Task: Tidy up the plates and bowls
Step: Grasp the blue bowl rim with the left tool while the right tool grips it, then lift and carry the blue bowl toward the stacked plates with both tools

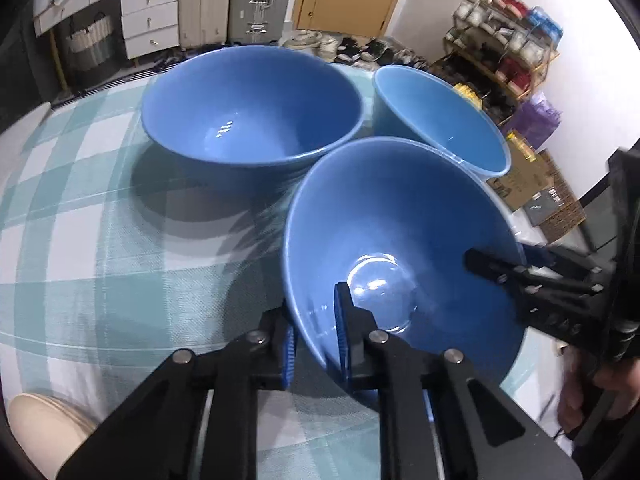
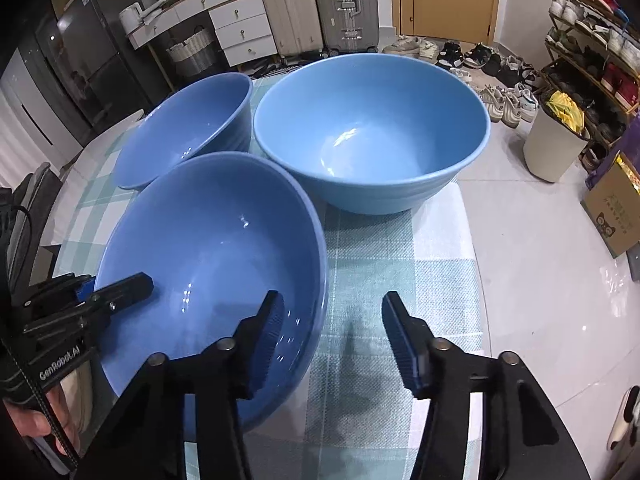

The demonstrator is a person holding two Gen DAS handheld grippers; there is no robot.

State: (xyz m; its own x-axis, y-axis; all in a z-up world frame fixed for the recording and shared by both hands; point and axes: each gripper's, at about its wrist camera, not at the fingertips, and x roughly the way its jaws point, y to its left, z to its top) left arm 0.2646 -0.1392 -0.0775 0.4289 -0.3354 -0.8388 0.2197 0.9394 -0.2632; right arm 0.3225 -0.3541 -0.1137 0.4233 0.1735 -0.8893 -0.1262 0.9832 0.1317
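Observation:
Three blue bowls stand close together on a checked tablecloth. My left gripper [image 1: 316, 332] is shut on the near-left rim of the nearest bowl [image 1: 400, 220], one pad inside and one outside; it also shows as the left gripper [image 2: 116, 284]. My right gripper [image 2: 334, 320] straddles the right rim of that nearest bowl [image 2: 212, 248], with its left finger inside and its right finger outside, clear of the wall. It appears too as the right gripper [image 1: 500, 258]. Behind stand a darker bowl [image 1: 252, 108] [image 2: 192, 128] and a lighter bowl [image 1: 436, 116] [image 2: 372, 132].
The tablecloth [image 1: 80, 200] [image 2: 380, 260] ends at the table's right edge [image 2: 476, 264], with tiled floor beyond. A beige rounded object [image 1: 36, 428] lies at the near left. A person's hand [image 1: 580, 400] [image 2: 36, 424] holds each gripper. Suitcases, drawers and shoe racks stand far behind.

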